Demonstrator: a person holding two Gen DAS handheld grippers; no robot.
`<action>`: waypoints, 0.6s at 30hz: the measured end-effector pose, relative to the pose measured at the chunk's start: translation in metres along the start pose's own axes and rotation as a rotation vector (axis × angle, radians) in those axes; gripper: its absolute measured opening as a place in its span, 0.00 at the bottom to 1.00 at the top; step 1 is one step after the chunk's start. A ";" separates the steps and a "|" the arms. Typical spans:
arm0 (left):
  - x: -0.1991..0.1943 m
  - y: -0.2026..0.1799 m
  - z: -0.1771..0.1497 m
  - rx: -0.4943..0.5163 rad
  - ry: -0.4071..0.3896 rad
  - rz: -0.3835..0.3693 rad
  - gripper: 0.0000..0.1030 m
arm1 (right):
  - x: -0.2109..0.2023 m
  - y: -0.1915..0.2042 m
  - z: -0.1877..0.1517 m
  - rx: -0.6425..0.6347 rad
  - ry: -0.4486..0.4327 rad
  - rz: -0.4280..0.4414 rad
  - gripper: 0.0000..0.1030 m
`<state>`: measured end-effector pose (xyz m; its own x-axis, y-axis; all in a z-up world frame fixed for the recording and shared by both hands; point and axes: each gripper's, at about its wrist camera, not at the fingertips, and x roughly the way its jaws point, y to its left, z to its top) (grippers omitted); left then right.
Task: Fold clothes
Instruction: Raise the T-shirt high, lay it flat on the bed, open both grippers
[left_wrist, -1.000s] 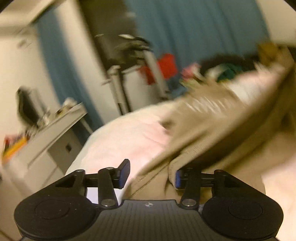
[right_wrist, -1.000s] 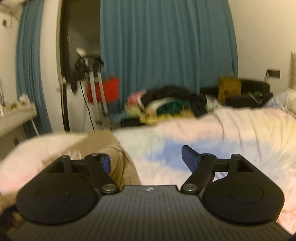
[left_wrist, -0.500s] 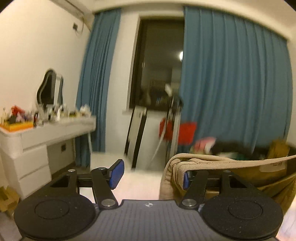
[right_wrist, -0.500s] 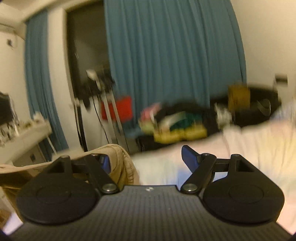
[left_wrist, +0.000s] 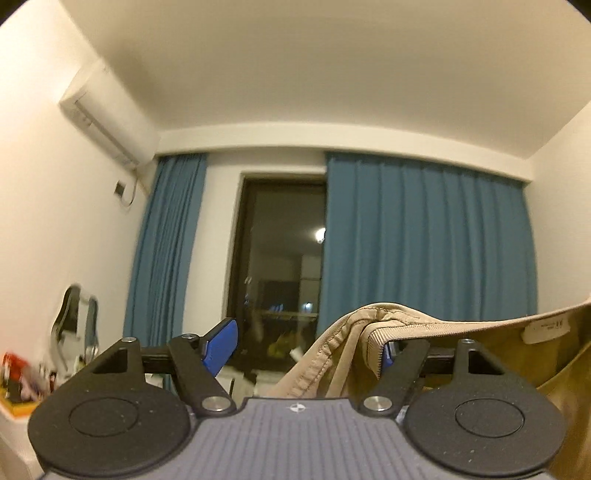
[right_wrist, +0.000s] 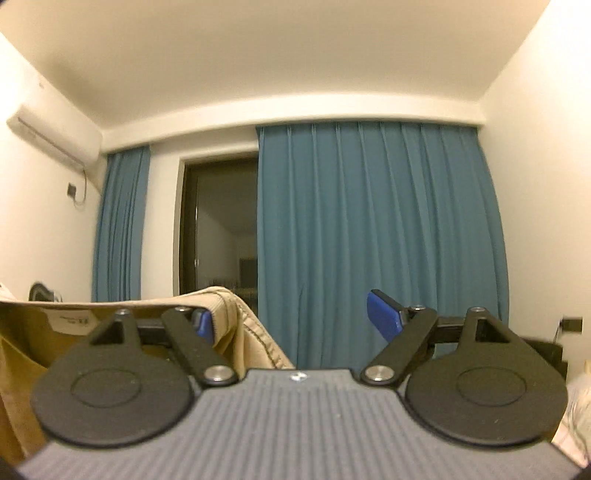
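- A second ago both views looked across the bed; now each shows ceiling, the blue curtains (right_wrist: 369, 240) and a dark window (left_wrist: 280, 266). Both grippers have risen, lifting the tan garment (left_wrist: 354, 350) off the bed with them.
- The bed itself has dropped out of view, save for a pale sliver at the lower right edge of the right wrist view.
- The left gripper (left_wrist: 306, 350) has its jaws opening. The garment's ribbed edge hangs over the finger at right of centre in its view; the blue pad at left of centre stands clear of the cloth, so nothing is pinched.
- The right gripper (right_wrist: 295, 321) also has its jaws opening. The cloth is draped over the finger at left of centre in its view, and the pad at right of centre is bare and well apart from it.
- The garment runs taut between the two grippers, its inside and a white label (left_wrist: 546, 326) showing at the right edge of the left view.
- My judgement: the garment is being held up and spread before it is laid flat for folding. Hooked rather than clamped, it could slip off.
- Count: two grippers, one garment, one label, two curtain panels, one window, one air conditioner (left_wrist: 107, 114).
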<state>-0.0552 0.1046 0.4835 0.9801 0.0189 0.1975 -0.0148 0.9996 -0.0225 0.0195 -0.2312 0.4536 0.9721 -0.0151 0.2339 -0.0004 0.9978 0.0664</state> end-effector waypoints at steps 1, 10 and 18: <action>-0.002 -0.002 0.007 0.000 0.000 -0.007 0.75 | -0.003 -0.001 0.007 -0.005 -0.008 0.000 0.81; 0.079 0.008 -0.052 -0.098 0.200 -0.090 0.77 | 0.019 -0.006 -0.031 -0.018 0.089 -0.011 0.82; 0.216 0.009 -0.184 -0.131 0.411 -0.077 0.77 | 0.134 -0.011 -0.161 -0.017 0.314 -0.054 0.82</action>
<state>0.1931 0.1144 0.3459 0.9750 -0.0915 -0.2027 0.0610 0.9865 -0.1520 0.1878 -0.2338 0.3284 0.9955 -0.0499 -0.0802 0.0543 0.9971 0.0540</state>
